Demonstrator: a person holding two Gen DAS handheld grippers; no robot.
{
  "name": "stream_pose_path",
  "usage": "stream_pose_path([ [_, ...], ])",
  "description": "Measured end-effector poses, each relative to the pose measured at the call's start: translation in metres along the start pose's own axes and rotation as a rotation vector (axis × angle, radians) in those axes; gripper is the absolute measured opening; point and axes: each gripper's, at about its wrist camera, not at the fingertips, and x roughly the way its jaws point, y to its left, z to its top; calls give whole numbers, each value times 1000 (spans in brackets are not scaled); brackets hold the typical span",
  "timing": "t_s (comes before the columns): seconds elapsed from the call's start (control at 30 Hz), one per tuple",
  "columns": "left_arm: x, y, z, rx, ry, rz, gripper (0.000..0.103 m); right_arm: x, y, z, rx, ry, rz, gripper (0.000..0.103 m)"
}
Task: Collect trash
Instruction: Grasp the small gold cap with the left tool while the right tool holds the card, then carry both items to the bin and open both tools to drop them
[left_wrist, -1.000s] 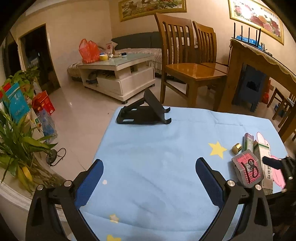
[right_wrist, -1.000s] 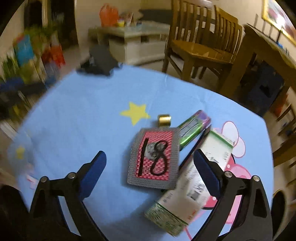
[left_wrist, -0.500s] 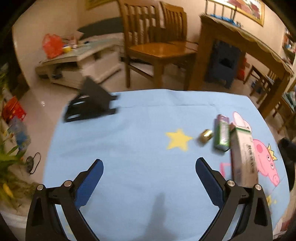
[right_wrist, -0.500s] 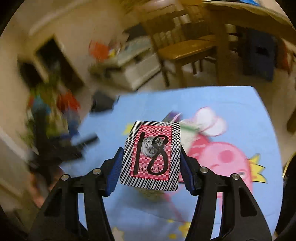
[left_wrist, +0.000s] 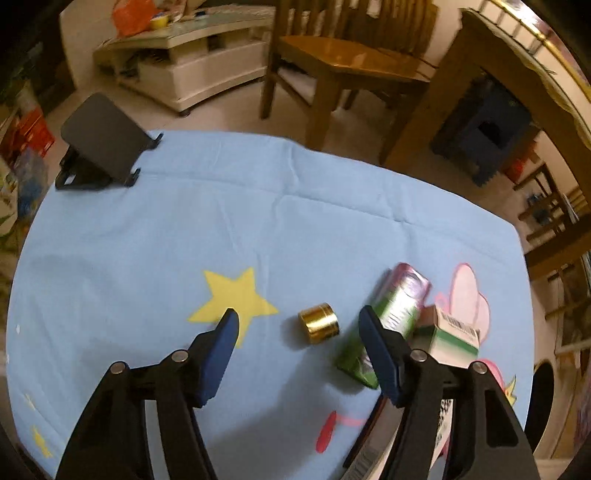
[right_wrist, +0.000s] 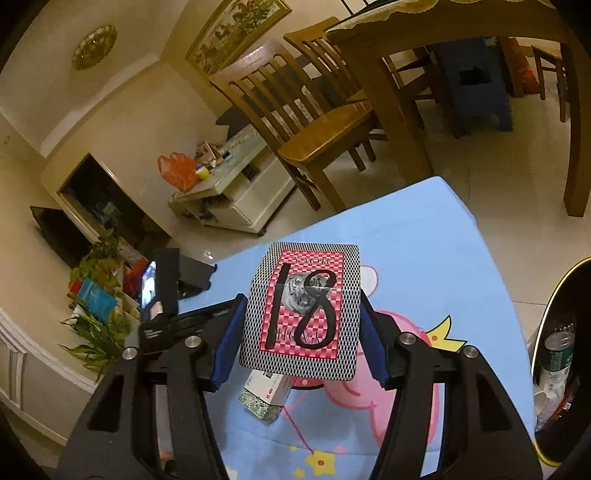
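Note:
My right gripper (right_wrist: 301, 317) is shut on a red checkered card box marked 18 (right_wrist: 303, 310) and holds it above the blue tablecloth (right_wrist: 424, 258). My left gripper (left_wrist: 297, 323) is open, low over the cloth (left_wrist: 147, 251), with a small gold cap (left_wrist: 318, 328) between its fingertips. A green and purple wrapper (left_wrist: 391, 317) lies by the right finger. A white and green carton (left_wrist: 452, 338) lies just right of it; it also shows under the card box in the right wrist view (right_wrist: 266, 397).
A black phone stand (left_wrist: 101, 146) sits at the cloth's far left corner. A dark bin with plastic bottles (right_wrist: 557, 369) stands off the table's right edge. Wooden chairs (left_wrist: 343, 70) and a dining table (right_wrist: 443, 44) stand beyond.
The right gripper closed on the card box and lifted it off the cloth. The left gripper moved right and down to the gold cap and narrowed its opening.

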Motion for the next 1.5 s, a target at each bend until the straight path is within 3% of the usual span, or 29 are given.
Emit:
stream_pose_path([
  [0.17, 9, -5, 5, -38, 36, 11, 50, -14, -7, 1, 25, -22, 26, 57],
  [0.37, 7, -9, -7, -25, 7, 129, 15, -31, -15, 5, 42, -58, 32, 57],
  [0.5, 1, 12, -7, -78, 1, 89, 15, -41, -19, 6, 36, -72, 35, 57],
  [0.57, -6, 26, -11, -87, -34, 142, 15, -50, -22, 7, 27, -87, 27, 57],
  [0.67, -19, 48, -24, -82, -92, 147, 15, -63, -28, 7, 26, -106, 15, 57],
  [0.83, -41, 53, -71, 14, -183, 220, 15, -81, -32, 6, -25, -122, -62, 57],
  [0.9, -48, 42, -85, 66, -202, 209, 15, -86, -28, 2, -83, -119, -115, 57],
  [1.1, -93, -14, -128, 246, -322, 176, 16, -82, -13, -26, -219, -41, -168, 57],
  [1.23, -116, -62, -149, 355, -372, 100, 16, -89, -22, -39, -296, -35, -325, 57],
  [1.3, -120, -80, -156, 395, -391, 89, 16, -109, -46, -34, -262, -74, -401, 57],
  [1.5, -127, -139, -185, 522, -418, 34, 16, -164, -121, -21, -76, -153, -502, 57],
])
